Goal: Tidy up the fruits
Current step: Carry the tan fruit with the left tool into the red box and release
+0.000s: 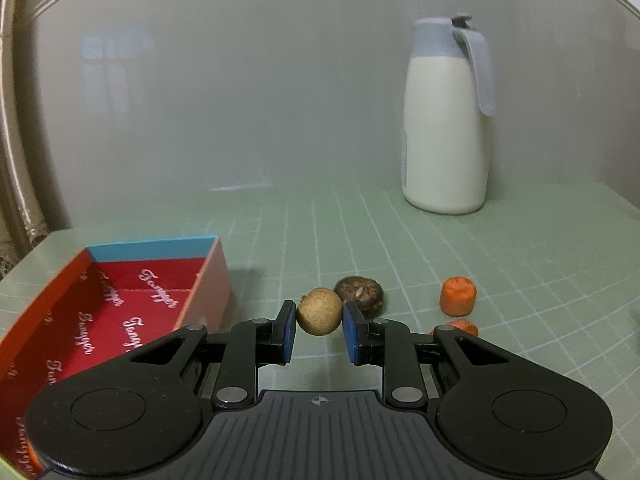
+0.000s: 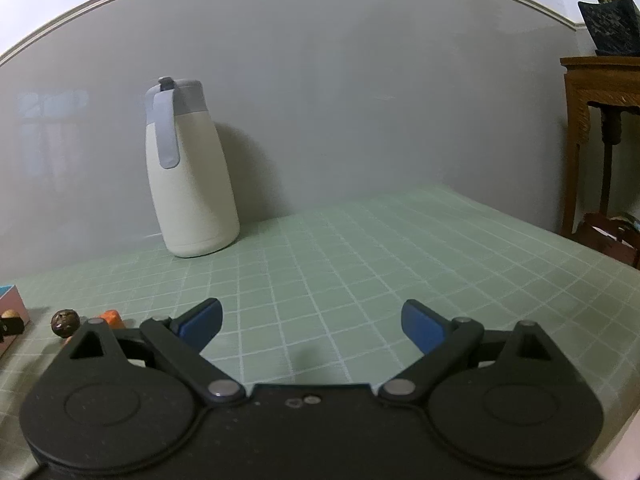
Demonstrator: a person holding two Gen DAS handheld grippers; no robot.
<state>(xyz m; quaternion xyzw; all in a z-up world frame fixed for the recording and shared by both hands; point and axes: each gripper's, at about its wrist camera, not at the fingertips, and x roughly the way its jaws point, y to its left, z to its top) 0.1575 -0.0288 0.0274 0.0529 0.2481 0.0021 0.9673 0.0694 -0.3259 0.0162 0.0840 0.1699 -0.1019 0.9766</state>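
Left tongs (image 1: pixel 319 330) clamp a tan round fruit (image 1: pixel 319 311) between the blue pads, apparently lifted just above the green grid tabletop (image 1: pixel 520 280). Red box (image 1: pixel 132 300) sits close on the left. Dark brown fruit (image 1: pixel 359 294) just behind, orange pieces (image 1: pixel 458 295) to the right. Right tongs (image 2: pixel 312 320) spread wide, holding nothing. White jug (image 2: pixel 192 184) stands by the wall.

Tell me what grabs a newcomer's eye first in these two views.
The left gripper clamps a tan round fruit between its blue pads, right of the open red box. Behind the fruit lie a dark brown fruit and two orange pieces on the green grid mat. The tall white jug stands by the wall, and the right gripper hangs open over bare mat.
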